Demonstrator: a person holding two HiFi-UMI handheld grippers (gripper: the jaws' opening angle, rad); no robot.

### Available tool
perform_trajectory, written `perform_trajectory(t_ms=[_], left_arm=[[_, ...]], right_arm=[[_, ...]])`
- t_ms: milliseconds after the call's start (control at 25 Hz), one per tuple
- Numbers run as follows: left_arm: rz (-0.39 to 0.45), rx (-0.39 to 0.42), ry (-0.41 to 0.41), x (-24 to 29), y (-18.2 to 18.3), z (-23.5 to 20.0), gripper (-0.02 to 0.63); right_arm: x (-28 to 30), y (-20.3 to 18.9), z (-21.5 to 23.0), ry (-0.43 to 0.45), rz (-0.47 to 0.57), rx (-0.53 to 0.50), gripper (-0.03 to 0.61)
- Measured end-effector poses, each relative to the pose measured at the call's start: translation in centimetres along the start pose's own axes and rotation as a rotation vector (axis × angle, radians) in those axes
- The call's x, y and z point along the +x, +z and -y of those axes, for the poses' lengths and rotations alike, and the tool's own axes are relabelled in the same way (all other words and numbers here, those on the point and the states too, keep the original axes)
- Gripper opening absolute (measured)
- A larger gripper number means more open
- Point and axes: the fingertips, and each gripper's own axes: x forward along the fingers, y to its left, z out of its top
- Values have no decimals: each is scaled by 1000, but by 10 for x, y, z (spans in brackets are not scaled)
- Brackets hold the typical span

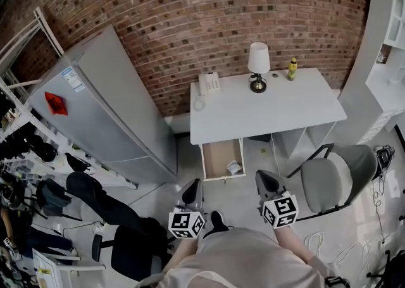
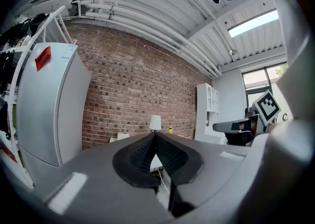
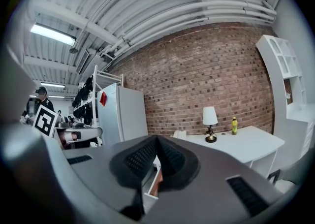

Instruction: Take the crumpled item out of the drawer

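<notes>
In the head view a wooden drawer stands pulled out under the white desk. A small white crumpled item lies in its front right corner. My left gripper and right gripper hover side by side just in front of the drawer, pointing toward it. Both are shut with nothing between the jaws. In the left gripper view my left gripper has its jaws pressed together. The right gripper view shows my right gripper closed the same way, with the drawer's edge peeking below it.
On the desk stand a white lamp, a yellow bottle and a telephone. A grey refrigerator stands left of the desk, a grey office chair to the right and a black chair at the lower left. White shelving lines the right wall.
</notes>
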Motion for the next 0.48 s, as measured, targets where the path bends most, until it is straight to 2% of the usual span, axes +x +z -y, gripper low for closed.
perform_trajectory(t_ms=[200, 480], left_arm=[[-15, -14, -18, 40, 2, -51, 9], [-28, 21, -82, 89, 11, -125, 9]], right_arm=[[50, -2, 5, -32, -31, -16, 8], [132, 3, 1, -88, -50, -25, 8]])
